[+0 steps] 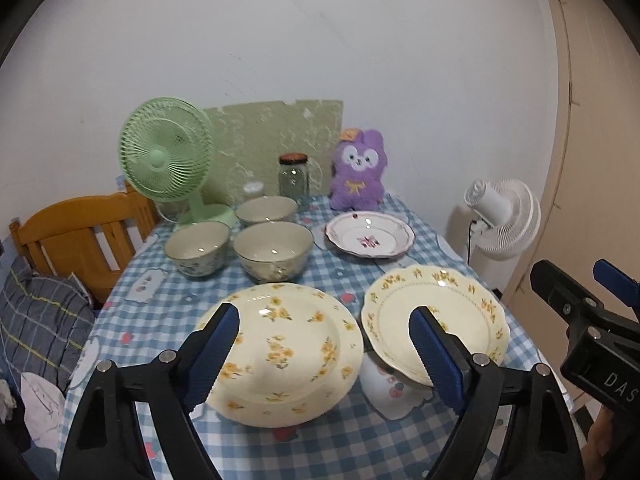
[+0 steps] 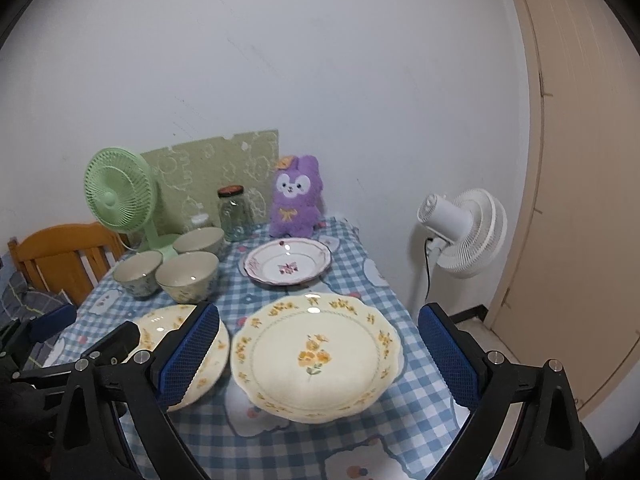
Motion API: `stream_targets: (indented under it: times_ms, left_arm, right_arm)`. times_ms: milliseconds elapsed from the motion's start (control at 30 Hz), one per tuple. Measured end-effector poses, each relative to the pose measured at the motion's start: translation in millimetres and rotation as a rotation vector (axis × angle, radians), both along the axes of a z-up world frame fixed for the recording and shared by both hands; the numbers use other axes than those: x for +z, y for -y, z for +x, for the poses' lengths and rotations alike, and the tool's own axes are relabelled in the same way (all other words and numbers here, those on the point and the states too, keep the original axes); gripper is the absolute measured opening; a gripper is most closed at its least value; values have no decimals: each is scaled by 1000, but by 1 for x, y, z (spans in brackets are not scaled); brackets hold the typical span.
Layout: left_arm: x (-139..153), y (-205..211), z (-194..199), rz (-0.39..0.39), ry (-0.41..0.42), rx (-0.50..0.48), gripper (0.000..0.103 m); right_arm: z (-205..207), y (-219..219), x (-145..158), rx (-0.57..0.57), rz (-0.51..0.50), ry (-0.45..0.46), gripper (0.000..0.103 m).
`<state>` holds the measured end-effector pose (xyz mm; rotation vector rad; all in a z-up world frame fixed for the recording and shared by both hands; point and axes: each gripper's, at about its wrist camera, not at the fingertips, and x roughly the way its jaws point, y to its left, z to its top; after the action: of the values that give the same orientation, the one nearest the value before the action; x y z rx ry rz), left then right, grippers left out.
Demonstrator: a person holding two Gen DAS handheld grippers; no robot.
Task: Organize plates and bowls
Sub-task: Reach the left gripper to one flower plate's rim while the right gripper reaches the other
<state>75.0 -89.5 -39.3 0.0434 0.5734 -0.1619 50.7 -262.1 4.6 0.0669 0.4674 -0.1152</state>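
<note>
A round cream plate with yellow flowers (image 1: 280,352) (image 2: 160,326) lies at the near left of the checked tablecloth (image 1: 320,272). To its right is a scalloped cream plate (image 1: 436,316) (image 2: 316,356). Behind them sit a pink-rimmed plate (image 1: 370,234) (image 2: 288,266) and three bowls (image 1: 274,248) (image 2: 186,276). My left gripper (image 1: 324,320) (image 2: 88,328) hovers open over the round plate without touching it. The right gripper (image 2: 320,316) (image 1: 572,276) is open too, with its fingers straddling the scalloped plate from above.
Along the back wall stand a green desk fan (image 1: 166,150), a glass jar (image 1: 294,176) and a purple plush toy (image 1: 360,170). A white fan (image 1: 504,216) stands off the table's right side, a wooden chair (image 1: 72,232) to its left.
</note>
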Motion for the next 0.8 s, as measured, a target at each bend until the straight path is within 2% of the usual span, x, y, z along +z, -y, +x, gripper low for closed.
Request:
stream_targets:
  times_ms: [400, 800]
  left_arm:
    - [-29, 39, 41, 73, -67, -56, 80]
    - [-53, 62, 85, 115, -137, -86, 72]
  right_arm:
    - [34, 31, -37, -36, 32, -99, 97]
    - [75, 55, -67, -63, 61, -191, 94]
